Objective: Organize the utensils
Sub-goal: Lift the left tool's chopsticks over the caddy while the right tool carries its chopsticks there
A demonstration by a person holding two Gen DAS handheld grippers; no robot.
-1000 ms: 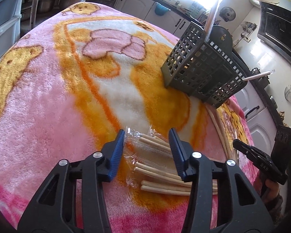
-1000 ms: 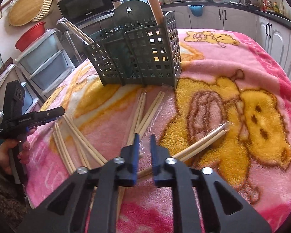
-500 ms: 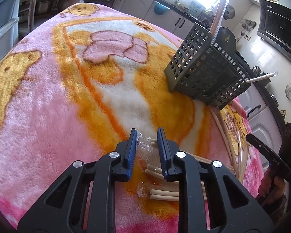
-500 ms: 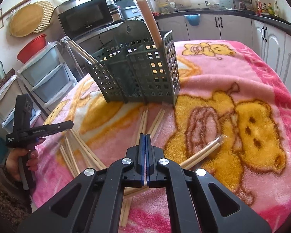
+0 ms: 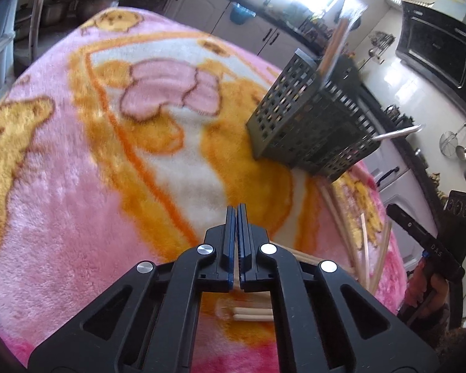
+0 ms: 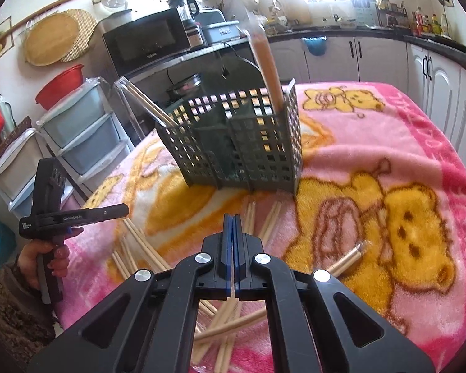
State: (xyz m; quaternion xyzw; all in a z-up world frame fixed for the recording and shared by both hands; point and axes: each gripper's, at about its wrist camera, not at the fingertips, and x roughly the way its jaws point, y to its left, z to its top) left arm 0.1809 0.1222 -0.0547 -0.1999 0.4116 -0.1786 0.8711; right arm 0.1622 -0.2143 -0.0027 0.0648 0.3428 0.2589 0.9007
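A dark green slotted utensil basket [image 5: 313,124] stands on the pink blanket, also in the right wrist view [image 6: 236,143], with wrapped chopsticks [image 6: 265,62] upright in it. Loose wooden chopsticks [image 6: 139,245] lie on the blanket in front of it. My left gripper [image 5: 236,214] is shut and lifted; a thin pale sliver shows between its pads near the base, and wrapped chopsticks [image 5: 251,314] lie below it. My right gripper [image 6: 233,223] is shut, with a chopstick [image 6: 230,326] showing under it; whether it grips one I cannot tell.
The pink and orange bear blanket [image 5: 77,186] covers the table. Plastic drawers [image 6: 77,136] and a microwave [image 6: 146,43] stand behind the basket. Kitchen cabinets [image 6: 388,59] line the far wall. The other hand-held gripper shows at the right edge of the left wrist view [image 5: 431,248] and at the left of the right wrist view [image 6: 56,217].
Both grippers closed from open to shut. The left one shut over the wrapped chopsticks and rose; the right one shut above the loose chopsticks and lifted back.
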